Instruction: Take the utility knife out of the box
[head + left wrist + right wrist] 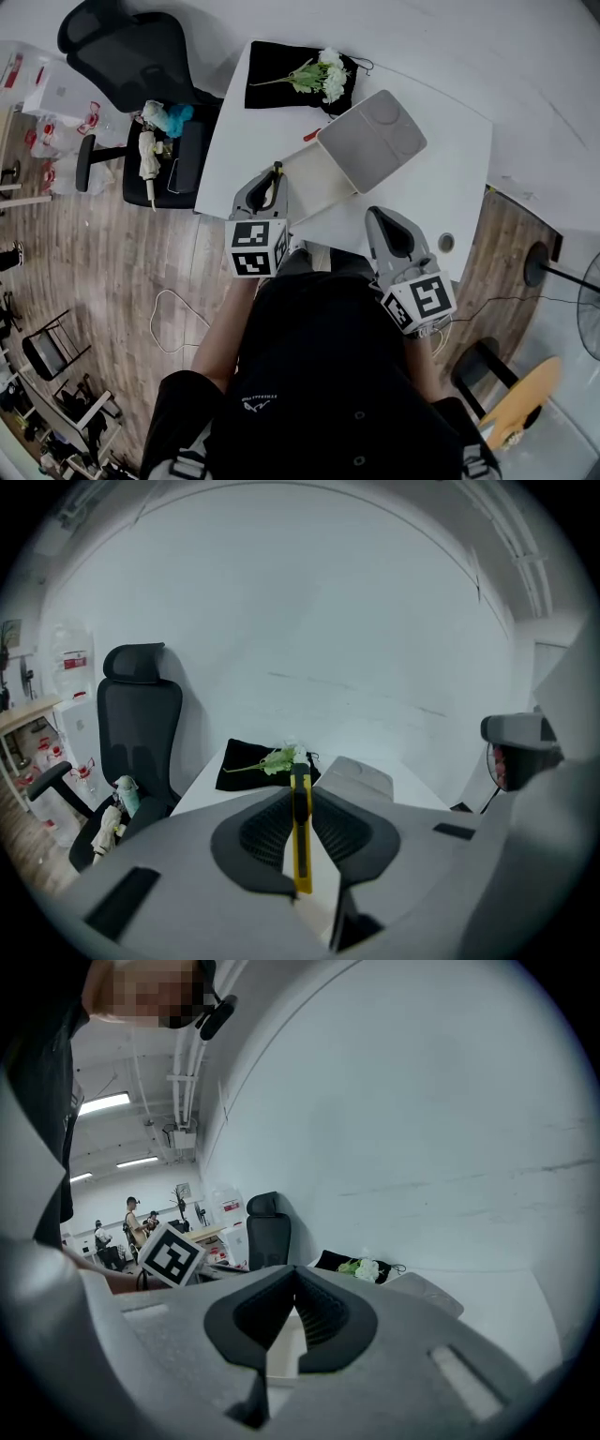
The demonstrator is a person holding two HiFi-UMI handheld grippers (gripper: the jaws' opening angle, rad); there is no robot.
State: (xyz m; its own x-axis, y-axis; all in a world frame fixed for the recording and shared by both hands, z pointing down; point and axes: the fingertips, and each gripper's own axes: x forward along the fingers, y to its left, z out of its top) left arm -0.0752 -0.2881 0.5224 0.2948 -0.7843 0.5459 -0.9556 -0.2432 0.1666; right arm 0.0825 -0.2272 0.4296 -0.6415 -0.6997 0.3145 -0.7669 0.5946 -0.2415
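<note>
the left gripper (302, 795) jaws pinch the slim yellow utility knife (301, 841) above the open white box (307, 167). best: a firm squeeze and a straight lift past the rim. the right gripper (293, 1276) has its jaws together, empty.

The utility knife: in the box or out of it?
Out: the left tongs clamp the utility knife, held clear of the open box.

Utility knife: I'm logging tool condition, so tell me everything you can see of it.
The utility knife is a slim, yellow, plastic-looking body with a black slider strip along its edge. It stands edge-on, clamped between the dark ribbed fingers of the left gripper, and points forward along them, its tip past the fingertips. Only they touch it. It hangs by the open white box. No blade shows.
</note>
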